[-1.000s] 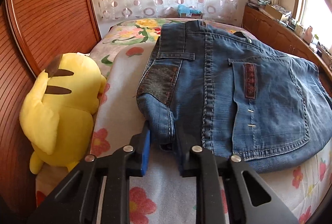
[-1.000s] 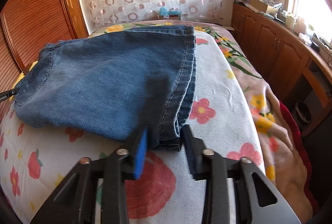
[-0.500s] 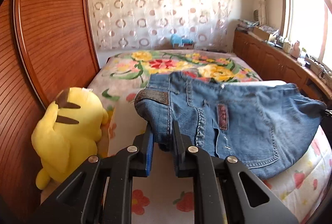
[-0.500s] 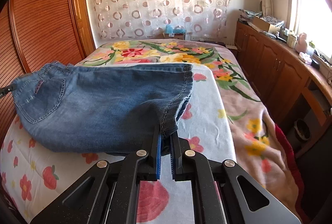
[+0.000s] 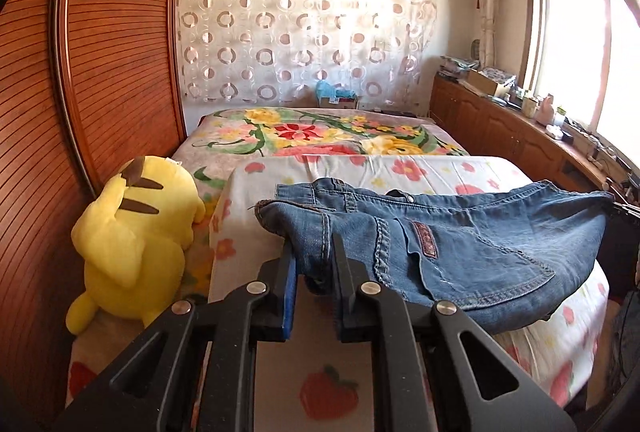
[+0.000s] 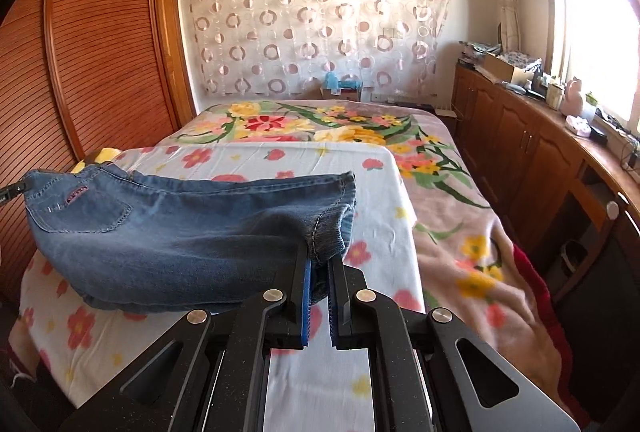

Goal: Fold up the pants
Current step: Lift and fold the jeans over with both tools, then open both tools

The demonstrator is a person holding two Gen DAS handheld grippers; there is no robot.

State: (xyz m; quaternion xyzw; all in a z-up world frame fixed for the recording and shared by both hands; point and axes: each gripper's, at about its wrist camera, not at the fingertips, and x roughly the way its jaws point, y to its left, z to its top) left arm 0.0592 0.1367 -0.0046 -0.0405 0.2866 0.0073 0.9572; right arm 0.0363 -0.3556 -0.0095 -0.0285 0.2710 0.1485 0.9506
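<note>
step: carry near edge of jeans (image 5: 460, 252) over | left claw (image 5: 314, 268) clamped on waist corner | right claw (image 6: 318, 264) clamped on hem | advice: lift both level, keep denim taut above bed (image 6: 280, 156)

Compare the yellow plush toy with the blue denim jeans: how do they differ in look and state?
The yellow plush toy is bright, stuffed and rounded; the blue denim jeans are flat, folded cloth with stitched pockets. The toy sits untouched by the wooden wardrobe; the jeans are gripped at one end by the left tool and at the other by the right tool, held partly above the bedsheet. Both are soft fabric items on the bed.
</note>
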